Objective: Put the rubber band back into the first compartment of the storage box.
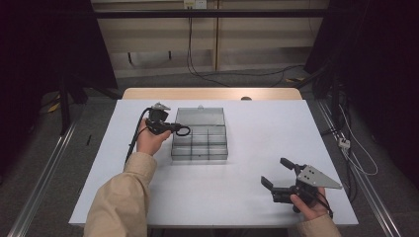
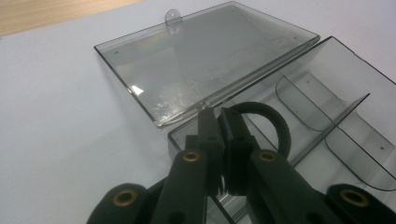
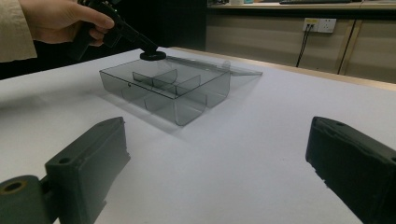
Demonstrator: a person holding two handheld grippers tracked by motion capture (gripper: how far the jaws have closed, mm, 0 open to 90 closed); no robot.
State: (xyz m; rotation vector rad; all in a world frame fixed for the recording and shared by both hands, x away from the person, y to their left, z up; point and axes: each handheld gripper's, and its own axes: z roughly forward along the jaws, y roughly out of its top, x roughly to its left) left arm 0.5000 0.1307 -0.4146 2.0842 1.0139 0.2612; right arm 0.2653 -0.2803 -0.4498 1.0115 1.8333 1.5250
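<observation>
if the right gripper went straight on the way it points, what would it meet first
Probably the clear box: the right gripper, jaws open, points across bare table toward its near corner. Depth is unclear, so it might pass just beside it.

no text, label, brand, number or sign can be read anywhere around the clear box (image 1: 199, 139), nor on the box itself.

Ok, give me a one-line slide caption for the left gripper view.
Left gripper fingers shut on a black ring, held over the open clear box with its lid laid back.
</observation>
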